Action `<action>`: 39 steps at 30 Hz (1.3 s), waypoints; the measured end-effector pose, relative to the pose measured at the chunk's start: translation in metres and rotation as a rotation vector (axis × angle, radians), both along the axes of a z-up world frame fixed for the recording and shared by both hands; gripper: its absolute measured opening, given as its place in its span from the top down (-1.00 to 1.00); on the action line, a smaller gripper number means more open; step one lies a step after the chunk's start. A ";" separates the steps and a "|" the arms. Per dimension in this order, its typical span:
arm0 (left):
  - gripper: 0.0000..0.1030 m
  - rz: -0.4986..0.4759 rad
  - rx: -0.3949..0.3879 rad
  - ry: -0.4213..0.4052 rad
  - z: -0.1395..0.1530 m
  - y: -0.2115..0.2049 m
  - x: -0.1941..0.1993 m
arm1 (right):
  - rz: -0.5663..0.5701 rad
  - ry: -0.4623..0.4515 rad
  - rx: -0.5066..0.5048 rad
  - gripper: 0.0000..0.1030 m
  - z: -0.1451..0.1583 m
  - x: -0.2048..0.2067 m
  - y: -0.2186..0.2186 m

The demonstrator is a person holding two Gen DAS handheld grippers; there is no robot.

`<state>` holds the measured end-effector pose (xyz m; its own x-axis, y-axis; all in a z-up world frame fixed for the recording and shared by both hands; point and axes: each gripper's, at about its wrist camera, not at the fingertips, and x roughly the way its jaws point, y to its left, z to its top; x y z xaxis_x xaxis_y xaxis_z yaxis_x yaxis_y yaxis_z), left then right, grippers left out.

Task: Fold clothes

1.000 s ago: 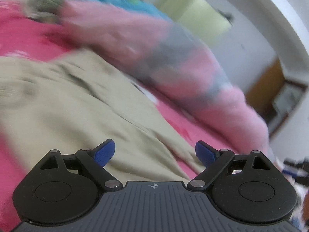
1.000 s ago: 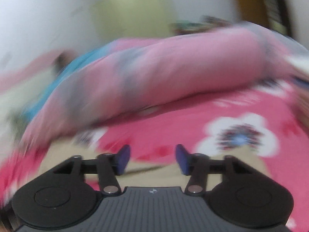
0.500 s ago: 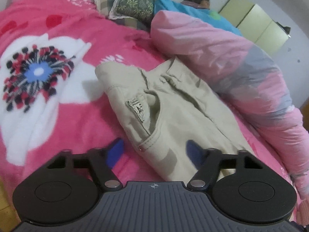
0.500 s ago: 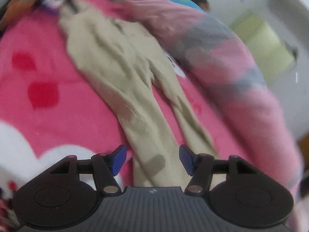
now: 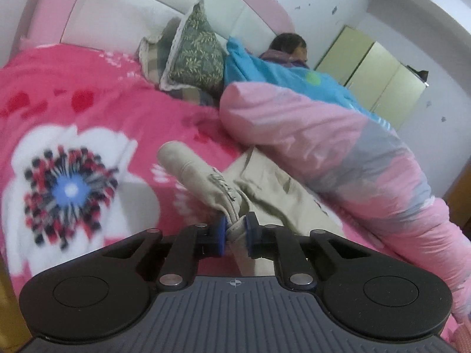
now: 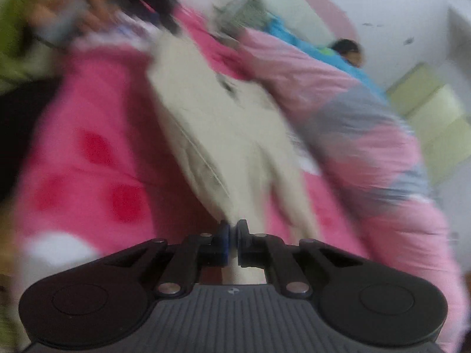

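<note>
the beige trousers (image 5: 265, 188) were spread on the bed, on a pink bedspread (image 5: 97, 117) printed with large white flowers, just beside a rolled pink and grey quilt (image 5: 338, 147) that ran along the far side. in the left wrist view the left gripper (image 5: 236, 229) was seen closed on a bunched edge of the trousers near the waistband, the stitched seam being pinched between its blue pads; its jaws had just been closing, with the cloth between them. the fabric next to the grip was lifted into a rounded fold, while the remainder lay flat toward the quilt.

in the right wrist view, which was blurred, the right gripper (image 6: 232, 239) was seen almost fully closed at the narrow end of a trouser leg (image 6: 235, 147); its jaws had just been closing, and pale cloth was seen between the pads and below them, so a thin edge of the leg appeared to be pinched. from there the leg stretched away across the bedspread toward the top of the picture.

at the head of the bed a green patterned pillow (image 5: 194, 50) was propped against a white and pink headboard (image 5: 123, 8). beside it a person (image 5: 290, 44) lay under a blue cover. pale yellow cupboard doors (image 5: 376, 76) were seen against the wall behind.
</note>
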<state>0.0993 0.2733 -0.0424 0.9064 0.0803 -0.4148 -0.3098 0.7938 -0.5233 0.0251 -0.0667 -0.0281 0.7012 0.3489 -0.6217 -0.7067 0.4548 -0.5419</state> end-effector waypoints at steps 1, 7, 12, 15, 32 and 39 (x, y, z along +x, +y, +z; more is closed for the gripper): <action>0.78 0.006 -0.009 0.015 -0.004 0.005 0.002 | 0.035 0.052 0.022 0.91 0.000 -0.005 0.001; 0.49 -0.022 -0.054 0.180 -0.043 0.023 0.010 | 0.011 0.244 0.028 0.85 -0.038 0.009 0.012; 0.00 0.071 -0.030 0.080 -0.032 0.033 -0.021 | 0.016 0.460 0.220 0.42 -0.010 0.032 -0.003; -0.05 0.117 0.030 -0.012 -0.018 0.026 -0.030 | 0.031 0.455 0.390 0.07 0.032 0.054 -0.008; 0.50 0.280 0.061 0.131 -0.054 -0.003 0.085 | 0.020 0.149 0.393 0.07 0.033 0.294 0.191; 0.97 0.312 0.036 0.111 -0.060 0.009 0.073 | 0.037 0.232 0.230 0.07 -0.043 0.367 0.279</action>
